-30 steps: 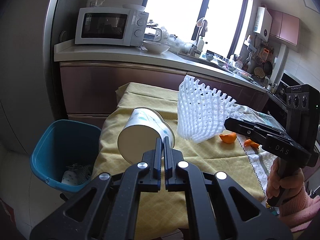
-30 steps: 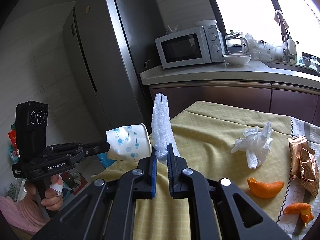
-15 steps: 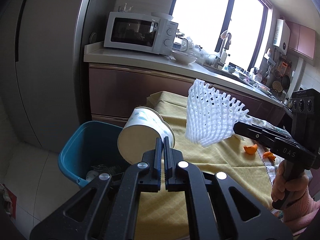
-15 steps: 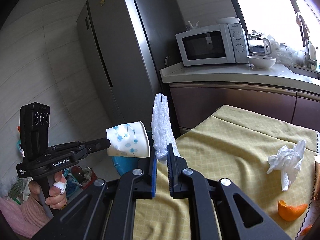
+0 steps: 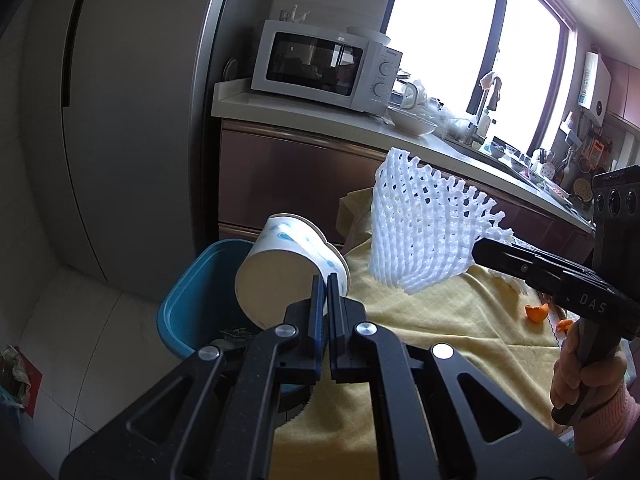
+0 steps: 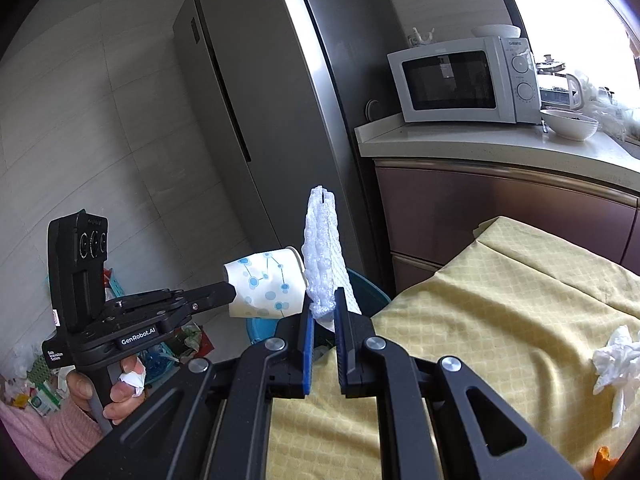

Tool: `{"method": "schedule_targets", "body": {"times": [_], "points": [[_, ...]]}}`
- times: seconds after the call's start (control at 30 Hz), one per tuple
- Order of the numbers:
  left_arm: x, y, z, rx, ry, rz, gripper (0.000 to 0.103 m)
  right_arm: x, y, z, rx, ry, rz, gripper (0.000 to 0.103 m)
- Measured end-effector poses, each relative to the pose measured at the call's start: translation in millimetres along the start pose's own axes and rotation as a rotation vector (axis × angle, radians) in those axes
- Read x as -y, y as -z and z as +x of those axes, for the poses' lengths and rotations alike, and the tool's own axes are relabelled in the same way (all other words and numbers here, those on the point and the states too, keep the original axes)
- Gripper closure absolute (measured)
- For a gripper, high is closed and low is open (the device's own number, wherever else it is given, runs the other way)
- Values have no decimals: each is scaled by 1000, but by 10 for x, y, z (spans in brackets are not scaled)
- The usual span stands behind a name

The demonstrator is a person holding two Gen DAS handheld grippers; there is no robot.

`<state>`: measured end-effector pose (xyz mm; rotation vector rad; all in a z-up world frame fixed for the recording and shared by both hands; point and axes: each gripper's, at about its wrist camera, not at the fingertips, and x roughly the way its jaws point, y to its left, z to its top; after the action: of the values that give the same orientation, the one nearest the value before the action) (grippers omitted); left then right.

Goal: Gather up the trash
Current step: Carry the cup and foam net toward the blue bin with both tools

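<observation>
My left gripper (image 5: 326,282) is shut on the rim of a white paper cup (image 5: 280,264) with blue dots, held on its side just over the blue trash bin (image 5: 188,292). From the right wrist view the same cup (image 6: 264,284) sticks out of the left gripper (image 6: 230,294) above the bin (image 6: 370,286). My right gripper (image 6: 322,304) is shut on a white foam fruit net (image 6: 322,248), which stands upright beside the cup. In the left wrist view the net (image 5: 424,232) hangs over the table's left end, pinched by the right gripper (image 5: 478,248).
A yellow cloth covers the table (image 6: 500,320), with a crumpled tissue (image 6: 616,364) and orange peel (image 5: 536,314) on it. A grey fridge (image 6: 256,120) and a counter with a microwave (image 5: 324,66) stand behind the bin. Bags of rubbish (image 6: 36,384) lie on the floor.
Both grippers have carried the cup and the foam net leftward off the table toward the blue bin. The bin now lies right under the cup. Both grips have held.
</observation>
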<state>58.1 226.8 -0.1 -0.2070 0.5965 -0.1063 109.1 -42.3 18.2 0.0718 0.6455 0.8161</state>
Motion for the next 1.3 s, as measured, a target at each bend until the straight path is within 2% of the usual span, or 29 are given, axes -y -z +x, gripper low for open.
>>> {"method": "schedule_targets", "body": {"times": [0.4, 1.3], "points": [[-204, 86, 235, -46, -49, -36, 101, -64, -101, 427, -65, -37, 12, 95], [-349, 201, 779, -133, -104, -76, 100, -18, 12, 1234, -235, -6, 52, 94]]}}
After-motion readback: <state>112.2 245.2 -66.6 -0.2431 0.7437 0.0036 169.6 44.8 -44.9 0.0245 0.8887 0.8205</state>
